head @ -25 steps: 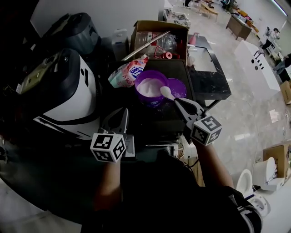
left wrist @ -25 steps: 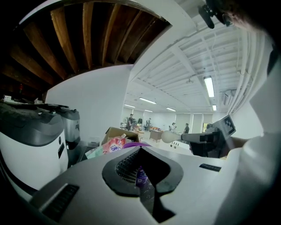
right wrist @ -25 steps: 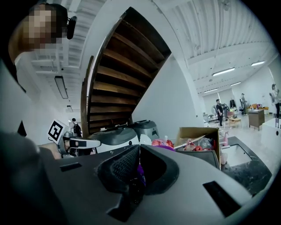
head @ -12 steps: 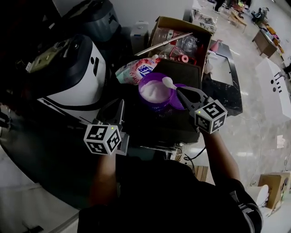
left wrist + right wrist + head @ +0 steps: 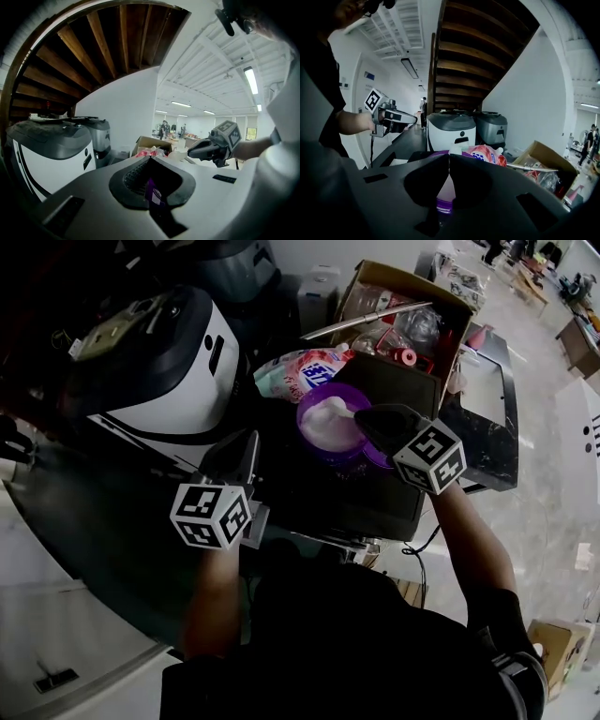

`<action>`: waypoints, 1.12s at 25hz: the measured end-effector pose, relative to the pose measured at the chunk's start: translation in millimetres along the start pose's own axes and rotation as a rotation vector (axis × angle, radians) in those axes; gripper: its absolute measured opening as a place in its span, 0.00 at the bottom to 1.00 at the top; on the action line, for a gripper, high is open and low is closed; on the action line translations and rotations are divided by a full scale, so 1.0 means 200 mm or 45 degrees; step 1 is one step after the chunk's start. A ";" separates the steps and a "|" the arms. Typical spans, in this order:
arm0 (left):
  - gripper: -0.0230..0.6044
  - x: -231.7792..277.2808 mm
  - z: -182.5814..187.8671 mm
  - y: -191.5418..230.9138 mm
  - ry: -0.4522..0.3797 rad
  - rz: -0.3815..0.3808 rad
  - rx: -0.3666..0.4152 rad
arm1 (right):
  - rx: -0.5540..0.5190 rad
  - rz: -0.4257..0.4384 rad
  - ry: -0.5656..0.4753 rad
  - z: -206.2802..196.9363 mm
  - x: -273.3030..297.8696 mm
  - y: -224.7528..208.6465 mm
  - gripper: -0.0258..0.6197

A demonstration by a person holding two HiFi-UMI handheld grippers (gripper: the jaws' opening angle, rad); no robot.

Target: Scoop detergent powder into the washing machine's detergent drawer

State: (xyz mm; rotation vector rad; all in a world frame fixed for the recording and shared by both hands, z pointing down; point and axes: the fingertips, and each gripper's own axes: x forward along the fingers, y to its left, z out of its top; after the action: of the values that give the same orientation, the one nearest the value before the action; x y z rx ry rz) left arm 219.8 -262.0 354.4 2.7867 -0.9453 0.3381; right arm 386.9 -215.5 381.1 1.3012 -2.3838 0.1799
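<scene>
A purple tub (image 5: 323, 432) of white powder stands on the dark machine top (image 5: 319, 493). My right gripper (image 5: 362, 418) is shut on a white spoon (image 5: 340, 412), whose bowl lies on the powder. In the right gripper view the spoon's pale handle (image 5: 447, 185) runs between the closed jaws down to the tub (image 5: 444, 205). My left gripper (image 5: 247, 450) hangs shut and empty left of the tub, over the top's left edge. In the left gripper view its jaws (image 5: 150, 159) meet, and the right gripper (image 5: 193, 152) shows off to the right.
A pink detergent bag (image 5: 302, 371) lies behind the tub, with an open cardboard box (image 5: 403, 310) of clutter beyond it. A white and black appliance (image 5: 164, 371) stands at the left. The purple lid (image 5: 377, 457) sits right of the tub, mostly under my right gripper.
My right gripper has carried the spoon leftward from beside the tub onto the powder. The left gripper has stayed in place. The head view has shifted.
</scene>
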 end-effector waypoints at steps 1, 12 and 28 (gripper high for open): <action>0.05 0.00 -0.01 0.00 0.004 -0.001 0.001 | -0.019 0.015 0.019 0.00 0.03 0.01 0.07; 0.05 0.03 -0.06 0.01 0.022 -0.038 -0.022 | -0.182 0.131 0.251 -0.06 0.23 0.05 0.07; 0.05 0.01 -0.11 0.14 0.044 -0.031 -0.062 | -0.422 0.231 0.519 -0.16 0.43 0.10 0.07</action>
State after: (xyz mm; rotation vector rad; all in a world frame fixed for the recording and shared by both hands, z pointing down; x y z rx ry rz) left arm 200.6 -278.8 378.0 2.7369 -0.8985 0.3541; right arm 340.3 -260.7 447.8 0.8077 -2.0693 0.0859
